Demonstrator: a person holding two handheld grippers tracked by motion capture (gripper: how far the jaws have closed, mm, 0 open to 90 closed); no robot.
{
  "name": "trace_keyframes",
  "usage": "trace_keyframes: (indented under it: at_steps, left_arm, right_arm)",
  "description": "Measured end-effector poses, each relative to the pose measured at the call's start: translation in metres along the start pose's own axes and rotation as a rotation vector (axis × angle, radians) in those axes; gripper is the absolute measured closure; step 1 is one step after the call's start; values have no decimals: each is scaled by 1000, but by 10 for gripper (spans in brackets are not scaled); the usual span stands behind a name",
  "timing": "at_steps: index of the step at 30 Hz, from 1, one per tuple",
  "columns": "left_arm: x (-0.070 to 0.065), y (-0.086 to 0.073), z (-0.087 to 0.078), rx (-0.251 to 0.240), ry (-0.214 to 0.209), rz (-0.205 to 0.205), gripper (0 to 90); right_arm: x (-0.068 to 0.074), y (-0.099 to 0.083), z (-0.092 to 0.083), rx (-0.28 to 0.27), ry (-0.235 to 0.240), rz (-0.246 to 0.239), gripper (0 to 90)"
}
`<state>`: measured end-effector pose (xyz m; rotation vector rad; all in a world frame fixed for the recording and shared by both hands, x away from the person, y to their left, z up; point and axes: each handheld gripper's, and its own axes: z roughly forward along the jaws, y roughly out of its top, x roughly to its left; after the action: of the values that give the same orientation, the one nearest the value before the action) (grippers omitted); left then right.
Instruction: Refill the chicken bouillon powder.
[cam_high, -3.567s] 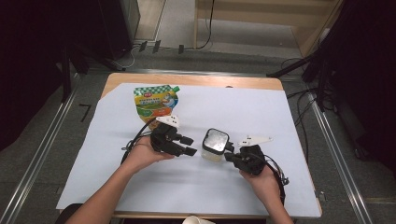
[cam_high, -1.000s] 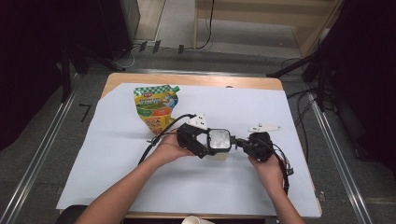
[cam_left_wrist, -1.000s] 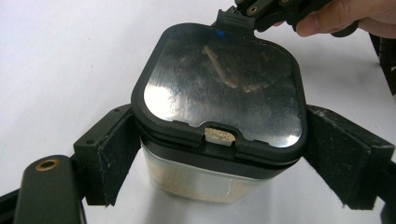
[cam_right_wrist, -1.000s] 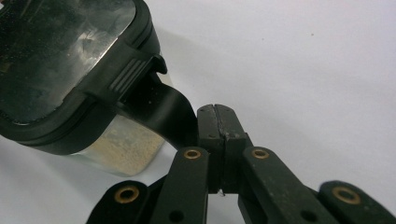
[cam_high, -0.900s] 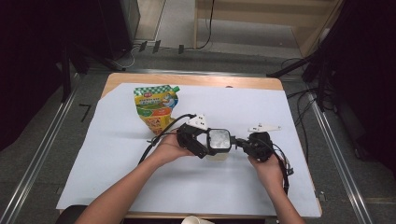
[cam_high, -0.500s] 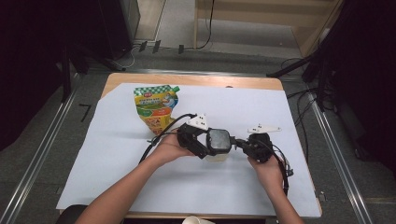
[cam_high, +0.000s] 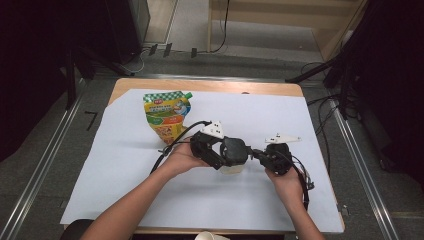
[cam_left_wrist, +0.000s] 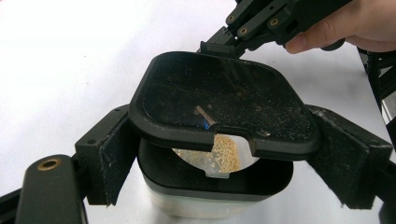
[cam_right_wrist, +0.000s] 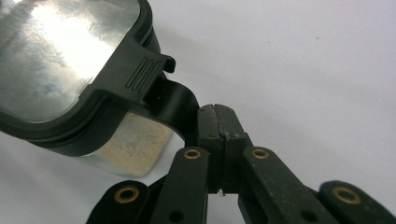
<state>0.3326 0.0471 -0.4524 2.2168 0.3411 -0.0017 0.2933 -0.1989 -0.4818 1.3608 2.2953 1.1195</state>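
On the white-covered tabletop, a small clear container with a black rim stood near the middle, between the two hands. The left hand-held gripper had its padded jaws pressed against the container's two sides, gripping the body just below the rim. The container's black lid was tilted up at the front (hinged open), showing pale grains beneath. The right hand-held gripper was fully closed, its jaw tips pinched together on the black strap behind the lid's ribbed tab. A colourful pouch lay well apart, toward the far left of the tabletop.
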Motion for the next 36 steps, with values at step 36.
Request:
trace_keyframes:
  at_steps: [36]
  left_arm:
    - [-2, 8, 1, 4, 21, -15, 184]
  right_arm:
    - [0, -2, -2, -1, 8, 3, 900]
